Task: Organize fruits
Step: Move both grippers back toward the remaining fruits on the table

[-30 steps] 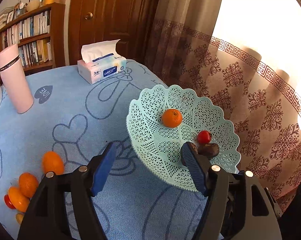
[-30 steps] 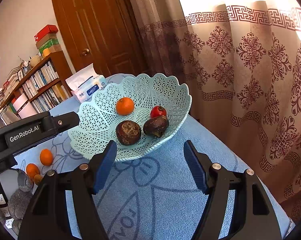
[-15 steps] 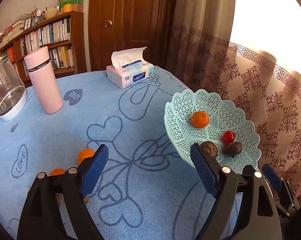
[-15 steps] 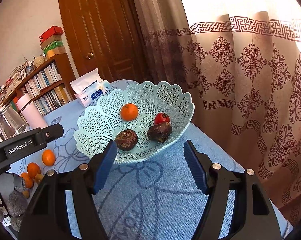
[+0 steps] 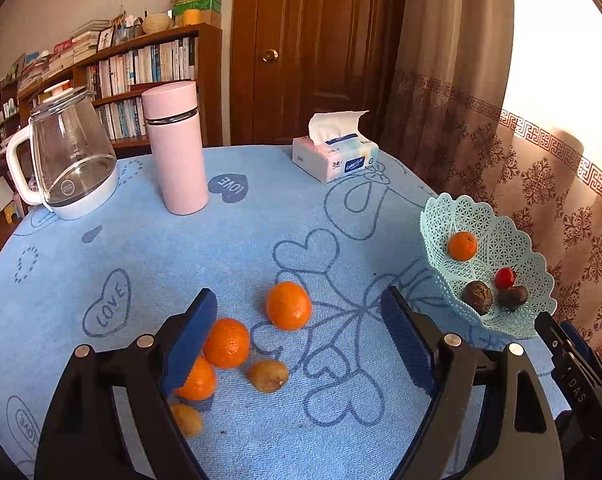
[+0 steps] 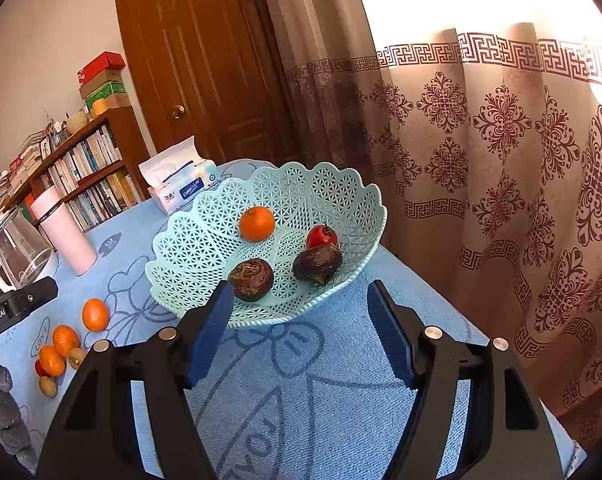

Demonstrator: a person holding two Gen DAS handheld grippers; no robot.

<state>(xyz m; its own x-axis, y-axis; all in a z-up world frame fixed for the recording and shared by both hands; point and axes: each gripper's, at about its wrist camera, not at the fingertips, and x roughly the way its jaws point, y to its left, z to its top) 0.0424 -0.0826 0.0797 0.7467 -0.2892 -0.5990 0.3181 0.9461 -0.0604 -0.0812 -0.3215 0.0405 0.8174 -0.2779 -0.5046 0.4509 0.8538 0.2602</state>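
Observation:
My left gripper [image 5: 297,296] hangs open and empty over loose fruit on the blue tablecloth. One orange [image 5: 288,306] lies between and ahead of its fingertips. Two more oranges [image 5: 225,343] sit by the left finger, which partly hides one. Two small brown fruits [image 5: 268,376] lie nearer. The mint lattice basket [image 5: 433,216] stands far right. In the right wrist view, my right gripper [image 6: 299,288] is open and empty just before the basket [image 6: 173,236], which holds an orange [image 6: 256,223], a red fruit [image 6: 321,236] and two dark fruits [image 6: 250,274].
A pink flask [image 5: 175,152], a glass kettle [image 5: 71,152] and a tissue box [image 5: 335,160] stand at the table's far side. A patterned curtain [image 6: 501,160] hangs close behind the basket. A grey plush [image 6: 5,400] sits at the table's near left.
My left gripper has swung left, away from the basket and over the loose oranges, and its jaws have widened. The right gripper has stayed put.

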